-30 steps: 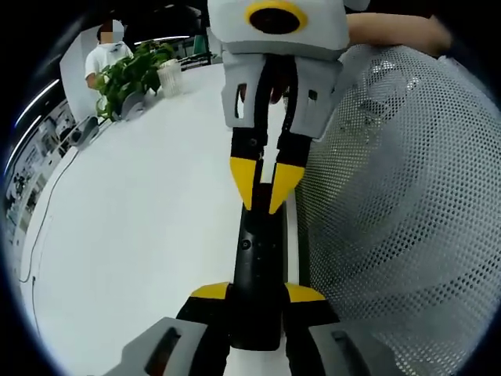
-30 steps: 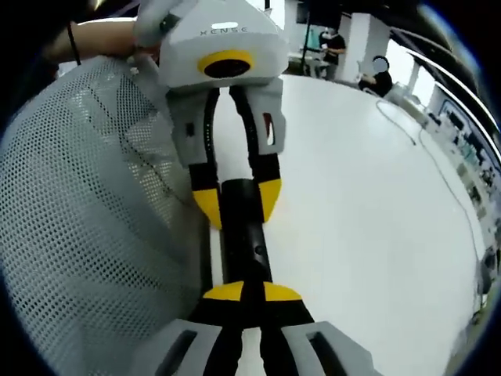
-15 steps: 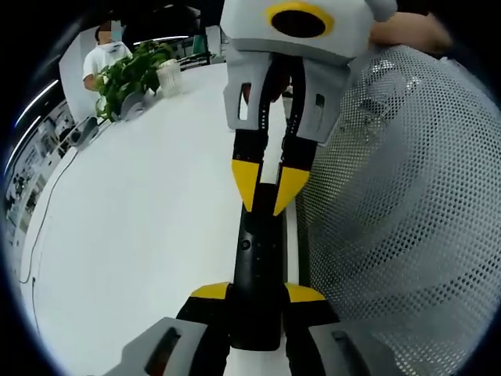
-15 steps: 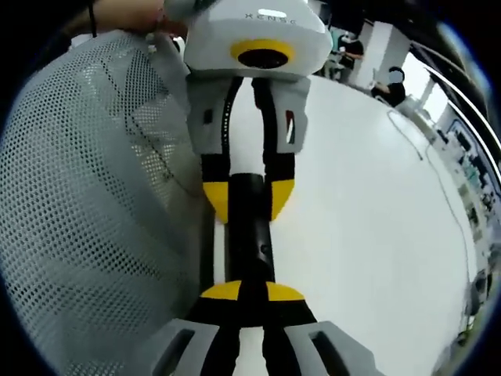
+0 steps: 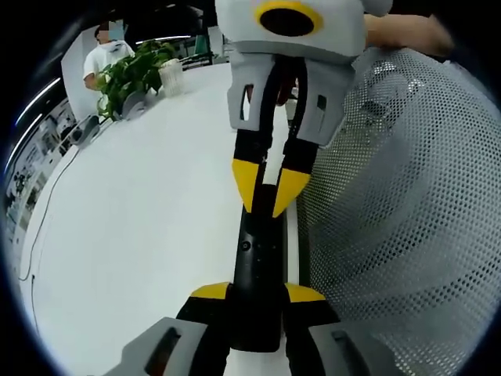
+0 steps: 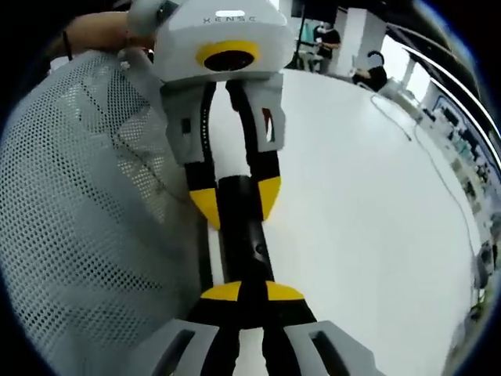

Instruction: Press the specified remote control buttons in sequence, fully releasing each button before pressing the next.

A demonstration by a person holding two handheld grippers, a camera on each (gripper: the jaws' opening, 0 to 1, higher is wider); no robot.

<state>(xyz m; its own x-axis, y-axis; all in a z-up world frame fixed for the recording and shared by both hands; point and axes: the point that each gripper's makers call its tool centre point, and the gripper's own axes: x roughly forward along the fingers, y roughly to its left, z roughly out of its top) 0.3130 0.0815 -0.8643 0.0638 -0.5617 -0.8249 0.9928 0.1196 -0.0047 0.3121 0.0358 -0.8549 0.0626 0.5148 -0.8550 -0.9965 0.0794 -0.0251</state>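
Left gripper view: my left gripper (image 5: 256, 294) rises from the bottom edge with its yellow-tipped jaws closed against the sides of the black remote control (image 5: 257, 274), gripping its near end. The remote runs lengthwise away from the camera, held above the white table (image 5: 141, 219). Facing it from the top of the view is my right gripper (image 5: 268, 189); its two yellow tips converge almost to a point and sit over the far end of the remote. I cannot tell whether those tips actually touch the button face. A small round button shows on the remote between the two grippers. A white mesh garment (image 5: 407, 211) lies just beside the remote on that view's right. A potted plant (image 5: 133, 72) stands at the far table edge, with a seated person (image 5: 102, 51) behind it.

Right gripper view: the right gripper (image 6: 252, 291) comes up from the bottom, its yellow tips drawn close together with only a narrow gap, over the near end of the remote control (image 6: 244, 235). At the far end the left gripper (image 6: 236, 197) clasps the remote between its jaws. The mesh garment (image 6: 86, 227) lies on this view's left, the table (image 6: 368, 211) on its right
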